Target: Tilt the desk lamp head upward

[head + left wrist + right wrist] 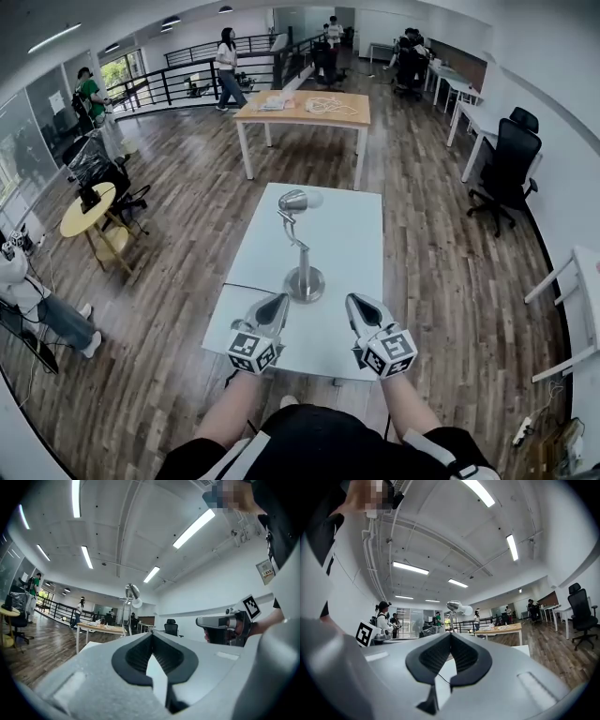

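Flanking the desk lamp [301,251] at seven and five o'clock, the left gripper [278,301] and right gripper [355,303] hover clenched and empty over the white table [352,230], lamp head [293,199] seemingly level.

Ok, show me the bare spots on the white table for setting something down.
Widest bare patch: right half of the table, between the lamp and the right edge. A narrower strip lies left of the lamp, crossed by a thin cable. The near edge is crowded: the left gripper and right gripper flank the base.
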Available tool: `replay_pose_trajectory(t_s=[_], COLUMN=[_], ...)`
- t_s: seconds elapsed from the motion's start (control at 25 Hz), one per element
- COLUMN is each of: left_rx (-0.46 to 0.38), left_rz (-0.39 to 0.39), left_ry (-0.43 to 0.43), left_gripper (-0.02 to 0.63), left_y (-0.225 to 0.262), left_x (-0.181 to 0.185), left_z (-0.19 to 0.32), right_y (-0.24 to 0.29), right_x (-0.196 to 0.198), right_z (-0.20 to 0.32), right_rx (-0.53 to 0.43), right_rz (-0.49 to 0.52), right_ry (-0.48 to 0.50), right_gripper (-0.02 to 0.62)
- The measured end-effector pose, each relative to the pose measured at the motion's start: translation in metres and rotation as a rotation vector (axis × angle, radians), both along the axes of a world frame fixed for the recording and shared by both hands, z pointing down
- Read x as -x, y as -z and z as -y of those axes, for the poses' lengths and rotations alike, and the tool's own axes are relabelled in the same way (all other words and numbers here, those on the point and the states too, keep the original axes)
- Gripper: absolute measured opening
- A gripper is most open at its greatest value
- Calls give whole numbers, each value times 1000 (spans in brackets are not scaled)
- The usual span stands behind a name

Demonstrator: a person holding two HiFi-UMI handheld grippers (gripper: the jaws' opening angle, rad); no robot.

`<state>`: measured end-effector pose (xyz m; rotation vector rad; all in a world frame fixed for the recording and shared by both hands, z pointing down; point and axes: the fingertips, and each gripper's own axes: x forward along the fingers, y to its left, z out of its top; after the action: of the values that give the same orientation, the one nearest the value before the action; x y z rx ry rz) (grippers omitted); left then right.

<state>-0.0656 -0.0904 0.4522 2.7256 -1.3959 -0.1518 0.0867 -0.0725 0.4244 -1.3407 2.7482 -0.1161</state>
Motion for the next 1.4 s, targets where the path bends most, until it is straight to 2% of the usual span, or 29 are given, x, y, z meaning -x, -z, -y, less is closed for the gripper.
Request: replay_pose_trajectory(t_s=[0.32,0.56,0.8,1.04,1.4], left_rx=[-6,-13,-18,-32,-34], left_rz=[-26,-12,2,3,-2], left_ry=[68,117,140,132,119], left_gripper=[-1,-2,-2,-1,-2], left_y=[7,14,22,25,25], left_x=[-42,-56,-59,-43,-12], left_z=[-58,-101,-133,-154,-166], right_y=[6,10,11,7,2], right_x=[-64,-86,-92,-91,-51], right_z=[-55,-87,-111,-126,-135], right_rx=[-3,-10,-7,1,17], right_rz=[-18,10,9,17,10], right_ry=[8,29,51,33,40], right_gripper=[5,3,3,3,3])
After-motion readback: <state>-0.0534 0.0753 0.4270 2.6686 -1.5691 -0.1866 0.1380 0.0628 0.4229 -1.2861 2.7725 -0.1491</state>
